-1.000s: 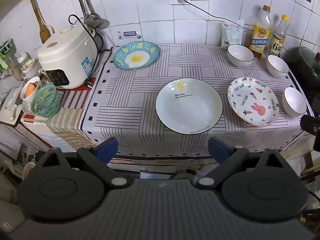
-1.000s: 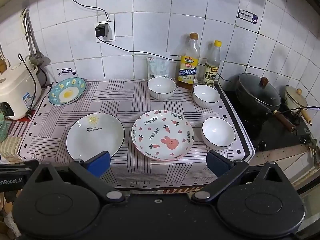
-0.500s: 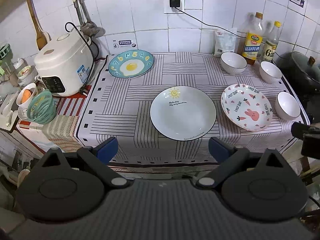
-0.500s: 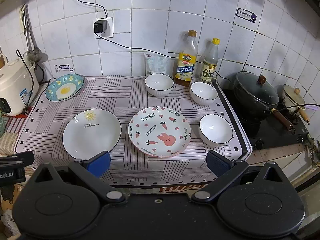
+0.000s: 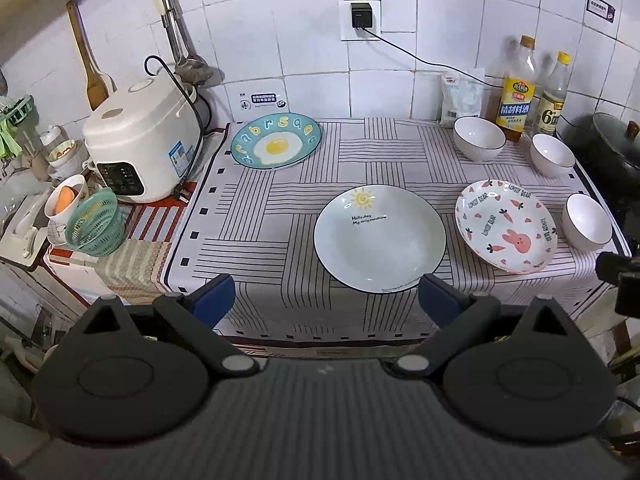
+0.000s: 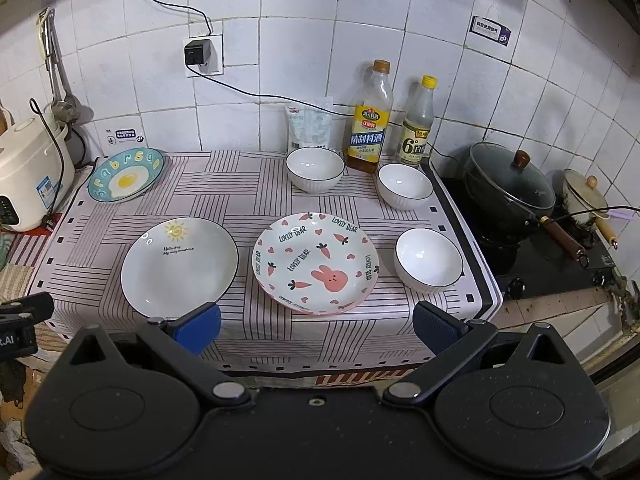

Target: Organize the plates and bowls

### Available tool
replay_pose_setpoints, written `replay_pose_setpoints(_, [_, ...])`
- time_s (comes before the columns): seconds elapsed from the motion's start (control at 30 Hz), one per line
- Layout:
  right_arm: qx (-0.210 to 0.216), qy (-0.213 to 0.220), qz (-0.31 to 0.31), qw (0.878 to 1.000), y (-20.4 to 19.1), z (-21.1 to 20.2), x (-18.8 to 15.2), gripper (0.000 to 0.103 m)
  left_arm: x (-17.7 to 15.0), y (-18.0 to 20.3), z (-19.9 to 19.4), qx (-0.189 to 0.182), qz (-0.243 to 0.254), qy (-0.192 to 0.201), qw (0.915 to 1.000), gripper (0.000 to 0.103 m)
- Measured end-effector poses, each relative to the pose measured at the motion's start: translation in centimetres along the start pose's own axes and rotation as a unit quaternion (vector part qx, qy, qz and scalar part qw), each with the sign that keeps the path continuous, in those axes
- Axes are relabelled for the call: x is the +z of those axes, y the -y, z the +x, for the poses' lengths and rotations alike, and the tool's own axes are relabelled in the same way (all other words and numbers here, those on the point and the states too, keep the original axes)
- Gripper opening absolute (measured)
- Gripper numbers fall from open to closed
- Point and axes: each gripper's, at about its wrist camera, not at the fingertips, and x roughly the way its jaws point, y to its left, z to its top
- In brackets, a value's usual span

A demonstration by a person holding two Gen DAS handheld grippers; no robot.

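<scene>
Setting: a white-tiled kitchen corner; a counter under a striped tablecloth (image 5: 280,216) carries all the dishes.
Sun plate: the white sun plate (image 5: 379,238) lies flat just ahead of the left gripper (image 5: 325,298), its near rim reaching in between the blue fingertips (image 5: 212,300); from the right gripper (image 6: 316,326) it sits ahead and to the left.
Rabbit plate: the pink rabbit-and-carrot plate (image 6: 316,263) lies straight ahead of the right gripper, beside the sun plate and apart from it.
Egg plate: the blue fried-egg plate (image 5: 276,146) sits far ahead-left of the left gripper, at the back of the cloth.
Bowls: one white bowl (image 6: 428,260) stands just right of the rabbit plate; two more (image 6: 315,169) (image 6: 405,186) stand farther back, all upright and apart.
Left gripper: spread wide, holding nothing, above the counter's front edge.
Right gripper: spread wide, holding nothing, also at the front edge.
Beyond: two sauce bottles (image 6: 370,120) stand against the wall behind the bowls; a rice cooker (image 5: 144,140) is at far left; a lidded black wok (image 6: 510,192) sits on the stove to the right.
</scene>
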Motion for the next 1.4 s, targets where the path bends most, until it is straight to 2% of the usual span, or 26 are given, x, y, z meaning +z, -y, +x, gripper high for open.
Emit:
replay_pose_setpoints(0.53, [0.006,0.016,-0.023,1.000,-1.0,-0.2,-0.8,0.103,-0.3,0.2,0.3,-0.011,0.004,-0.006,0.9999,0.100])
replay_pose_setpoints(1.0, [0.010,0.019,-0.023,1.000,-0.9,-0.2,-1.1,0.103,-0.7,-0.2,0.1,-0.026,0.007,0.012,0.9996,0.100])
replay_pose_setpoints(1.4, [0.007,0.018,-0.016,1.000,-0.7,0.0,-1.2,0.103,-0.9,-0.4,0.4,-0.025,-0.001,0.000,0.9997,0.100])
